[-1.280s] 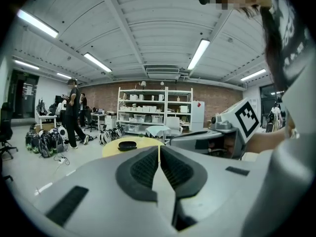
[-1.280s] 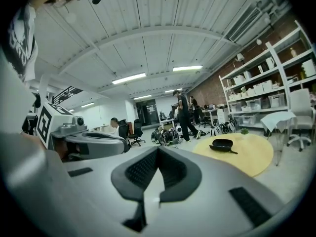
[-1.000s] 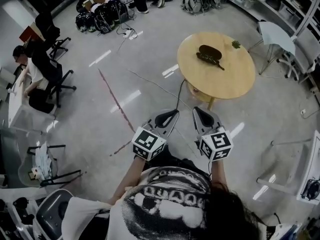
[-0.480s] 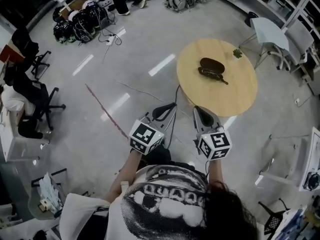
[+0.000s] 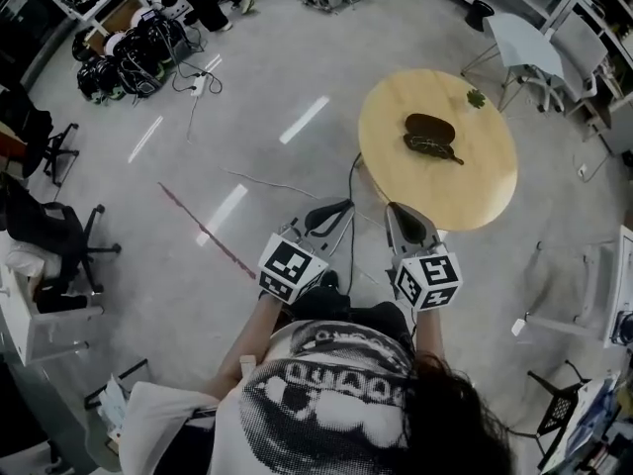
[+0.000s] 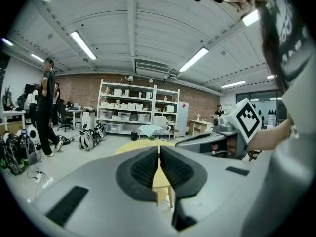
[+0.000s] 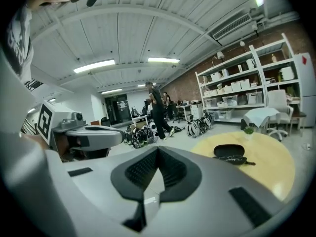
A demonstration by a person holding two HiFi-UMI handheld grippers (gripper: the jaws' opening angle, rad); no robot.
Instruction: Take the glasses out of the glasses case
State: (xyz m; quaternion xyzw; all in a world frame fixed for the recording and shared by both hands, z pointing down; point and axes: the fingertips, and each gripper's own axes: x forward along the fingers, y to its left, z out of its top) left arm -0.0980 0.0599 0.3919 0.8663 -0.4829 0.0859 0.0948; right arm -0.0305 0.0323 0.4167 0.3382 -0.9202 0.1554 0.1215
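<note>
On a round wooden table [image 5: 475, 191] lies a dark glasses case [image 5: 429, 125], and the glasses [image 5: 433, 147] lie just in front of it. My left gripper [image 5: 339, 208] and right gripper [image 5: 396, 210] are held side by side above the floor, short of the table's near edge. Both point toward the table. The left gripper [image 6: 159, 149] is shut with nothing between its pads. The right gripper [image 7: 157, 152] is shut and holds nothing. In the right gripper view the case [image 7: 229, 150] and glasses [image 7: 236, 158] are ahead and to the right.
A small green plant [image 5: 477, 97] stands at the table's far edge. A white table and chairs [image 5: 524, 43] are behind it. Bags [image 5: 129, 52] lie on the floor far left, office chairs [image 5: 59, 231] stand at the left, and a cable [image 5: 351, 181] runs under the table. A person [image 6: 48, 107] stands far left.
Both grippers have been carried forward across the floor toward the round table, staying shut and side by side. The room at the left has slid past.
</note>
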